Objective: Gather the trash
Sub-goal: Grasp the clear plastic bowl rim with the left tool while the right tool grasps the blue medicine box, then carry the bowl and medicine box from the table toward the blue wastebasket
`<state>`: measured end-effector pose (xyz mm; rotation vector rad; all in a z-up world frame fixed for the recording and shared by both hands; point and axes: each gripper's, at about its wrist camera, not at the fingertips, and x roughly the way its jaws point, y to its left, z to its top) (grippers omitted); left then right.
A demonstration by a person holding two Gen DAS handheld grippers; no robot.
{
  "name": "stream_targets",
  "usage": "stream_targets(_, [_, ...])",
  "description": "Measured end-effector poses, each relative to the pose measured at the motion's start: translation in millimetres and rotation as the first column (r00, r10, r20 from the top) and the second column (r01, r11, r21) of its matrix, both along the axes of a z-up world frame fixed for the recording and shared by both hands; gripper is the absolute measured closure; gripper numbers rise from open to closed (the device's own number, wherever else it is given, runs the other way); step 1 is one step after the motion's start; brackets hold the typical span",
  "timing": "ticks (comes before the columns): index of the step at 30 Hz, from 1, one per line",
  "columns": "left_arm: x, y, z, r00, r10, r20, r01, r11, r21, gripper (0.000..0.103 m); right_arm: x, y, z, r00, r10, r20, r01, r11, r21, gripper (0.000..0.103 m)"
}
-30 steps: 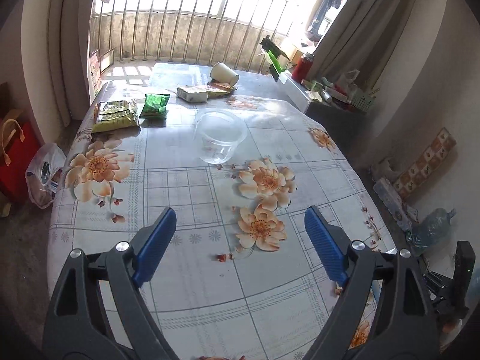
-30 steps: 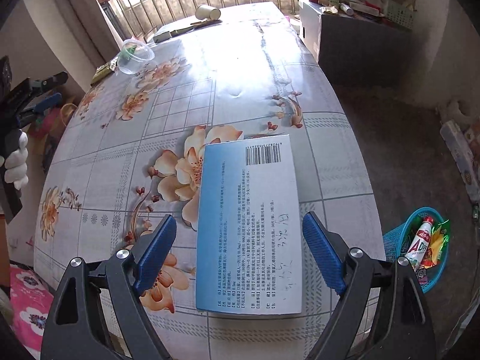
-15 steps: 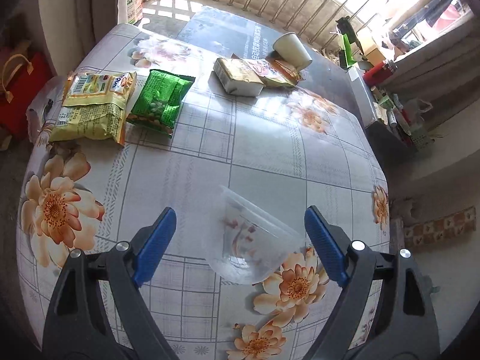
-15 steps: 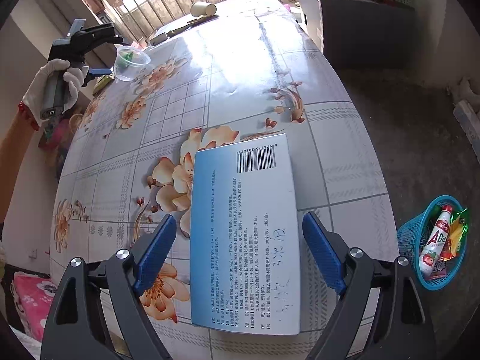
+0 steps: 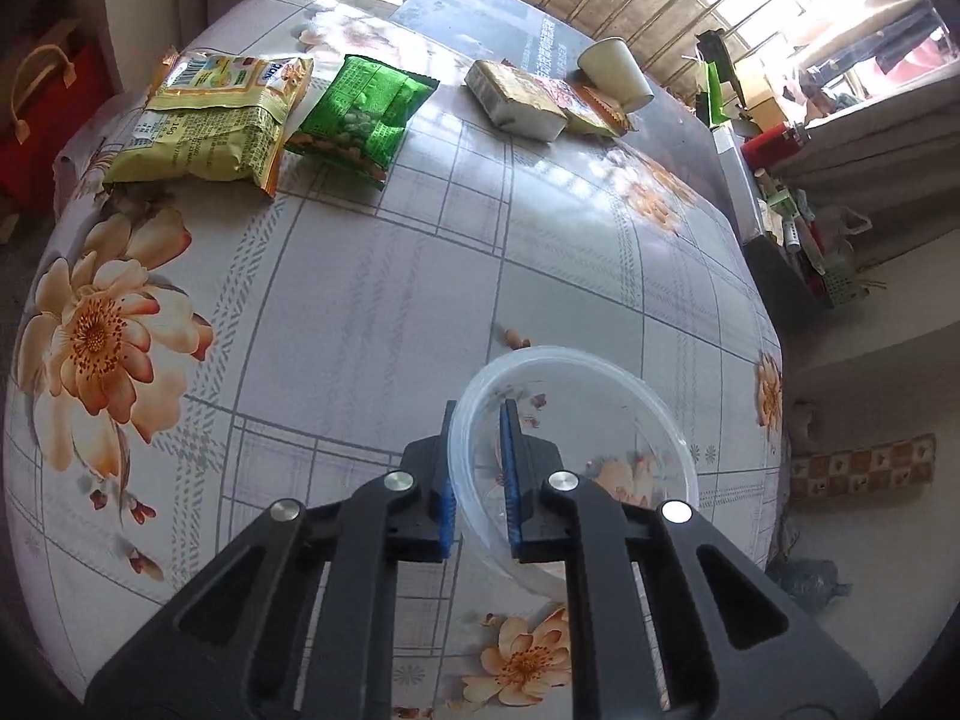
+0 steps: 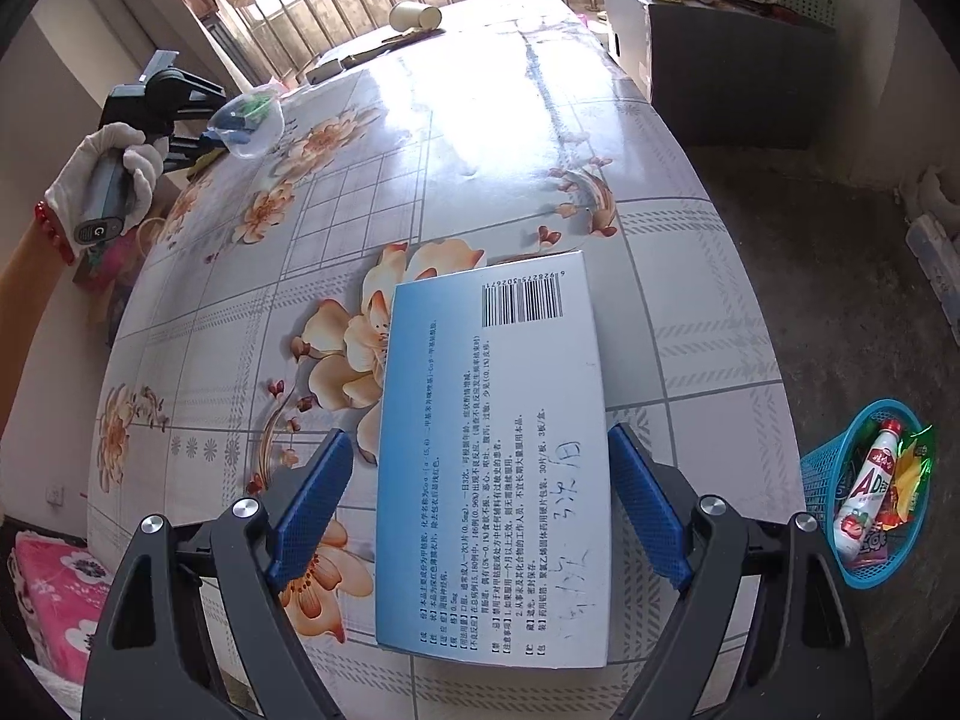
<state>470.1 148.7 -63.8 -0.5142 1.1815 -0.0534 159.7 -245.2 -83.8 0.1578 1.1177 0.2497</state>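
The left gripper (image 5: pixel 477 468) jaws are closing on the near wall of the clear plastic bowl (image 5: pixel 576 456), one blue pad outside the rim and one inside, with only that thin wall between them. The bowl sits tilted against the jaws, its far rim over the floral bench (image 5: pixel 372 300); whether its base touches the bench cannot be told. Beyond the jaws, well apart, lie the yellow snack bag (image 5: pixel 210 120), the green snack bag (image 5: pixel 360 111), a wrapped block (image 5: pixel 516 99) and a tipped paper cup (image 5: pixel 615 72). The right gripper (image 6: pixel 480 492) jaws stand wide open, one on each side of the blue-and-white carton (image 6: pixel 492 450), which lies flat on the bench between them; neither pad presses on it. Right of those jaws, below the bench edge, the blue basket (image 6: pixel 822 480) on the floor already holds a bottle and wrappers. In the right wrist view, the gloved hand (image 6: pixel 114 180) holds the left gripper far off at upper left. Risks: a one-wall pinch on flexible plastic may let the bowl swing, flex or slip out in transit. The carton is nearly as wide as the open jaws, so a slightly off-centre descent could land a pad on its top face and push it toward the bench edge.
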Motion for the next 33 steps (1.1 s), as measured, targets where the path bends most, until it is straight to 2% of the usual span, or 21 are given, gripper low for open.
stream_targets(4, [-48,-10,11,0.992,-0.114,0.052,0.112,0.993,0.042,0.093,-3,4,-2,1.000,0.004,0.010,-0.004,0.999,-0.040,0.023])
stream_targets(6, [-80,-19,18,0.981,-0.182,0.073,0.179,0.983,0.046,0.093,-5,6,-4,1.000,0.008,0.019,-0.006,0.997,-0.072,0.030])
stream_targets(11, [-178,-47,34,0.924,-0.354,0.144,0.348,0.935,0.063,0.093,-15,5,-2,0.999,0.003,0.033,-0.001,0.998,-0.061,0.031])
stream_targets(16, [-273,-68,33,0.876,-0.444,0.185,0.430,0.896,0.115,0.093,-40,5,4,0.999,0.011,0.042,-0.010,1.000,-0.018,0.031])
stream_targets(20, [-321,-76,19,0.872,-0.443,0.211,0.420,0.896,0.144,0.093,-57,8,-2,0.999,0.005,0.034,-0.005,1.000,-0.003,0.031])
stream_targets(24, [-339,-76,4,0.880,-0.417,0.226,0.382,0.906,0.183,0.092,-66,18,-2,0.999,0.020,0.050,-0.016,0.997,-0.072,0.030])
stream_targets(26, [-343,-76,2,0.881,-0.411,0.235,0.369,0.907,0.203,0.083,-66,22,-2,0.998,0.034,0.045,-0.031,0.997,-0.067,0.030])
stream_targets(27, [-346,-76,2,0.884,-0.405,0.233,0.362,0.909,0.204,0.071,-67,22,-2,0.999,0.036,0.041,-0.033,0.997,-0.063,0.030])
stream_targets(28, [-350,-75,2,0.887,-0.396,0.236,0.354,0.913,0.202,0.064,-68,21,-1,0.999,0.032,0.041,-0.029,0.998,-0.062,0.030])
stream_targets(33, [-365,-65,13,0.897,-0.351,0.268,0.302,0.931,0.207,0.050,-72,16,5,0.998,0.004,0.058,-0.003,1.000,-0.028,0.025])
